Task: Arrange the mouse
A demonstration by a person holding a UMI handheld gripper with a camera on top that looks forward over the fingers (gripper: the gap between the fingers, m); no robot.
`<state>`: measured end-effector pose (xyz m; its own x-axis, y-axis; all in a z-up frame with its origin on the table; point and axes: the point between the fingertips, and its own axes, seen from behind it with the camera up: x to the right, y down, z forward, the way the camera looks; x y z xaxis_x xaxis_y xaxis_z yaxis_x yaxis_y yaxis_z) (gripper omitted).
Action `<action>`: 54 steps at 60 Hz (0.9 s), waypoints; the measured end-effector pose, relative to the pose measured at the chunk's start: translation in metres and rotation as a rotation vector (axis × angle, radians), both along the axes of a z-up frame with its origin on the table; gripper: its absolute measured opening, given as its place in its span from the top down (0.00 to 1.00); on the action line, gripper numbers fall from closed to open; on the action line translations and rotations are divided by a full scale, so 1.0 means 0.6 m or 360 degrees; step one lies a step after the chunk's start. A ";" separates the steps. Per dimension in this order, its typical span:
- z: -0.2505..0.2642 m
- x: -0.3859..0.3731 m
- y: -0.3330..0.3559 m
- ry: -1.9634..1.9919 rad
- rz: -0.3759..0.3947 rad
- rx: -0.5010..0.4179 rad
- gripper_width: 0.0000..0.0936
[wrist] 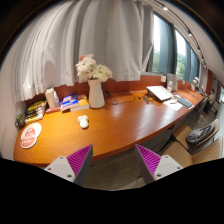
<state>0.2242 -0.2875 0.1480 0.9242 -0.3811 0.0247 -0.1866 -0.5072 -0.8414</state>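
Note:
A small white mouse (83,121) lies on the wooden desk (115,125), left of centre, in front of a white vase of flowers (95,88). My gripper (113,160) is held well back from the desk's front edge, above the floor, far short of the mouse. Its two fingers with magenta pads (79,160) are wide apart with nothing between them.
Boxes and small items (55,100) stand at the desk's back left, and a round red-and-white object (29,135) lies near the left front. A laptop (160,93) and a keyboard (185,100) sit at the right. A chair (203,133) stands at the right front. Curtains hang behind.

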 end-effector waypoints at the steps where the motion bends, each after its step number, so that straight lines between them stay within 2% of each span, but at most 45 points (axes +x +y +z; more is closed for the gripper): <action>1: -0.013 -0.005 0.012 0.0002 0.0016 -0.0010 0.10; 11: -0.115 -0.075 0.115 0.0045 0.0210 -0.0111 0.08; 18: -0.157 -0.108 0.185 0.0049 0.0307 -0.0131 0.08; 35: -0.248 -0.127 0.354 0.0073 0.0445 -0.0216 0.08; 54: -0.260 -0.109 0.532 0.0122 0.0541 -0.0245 0.10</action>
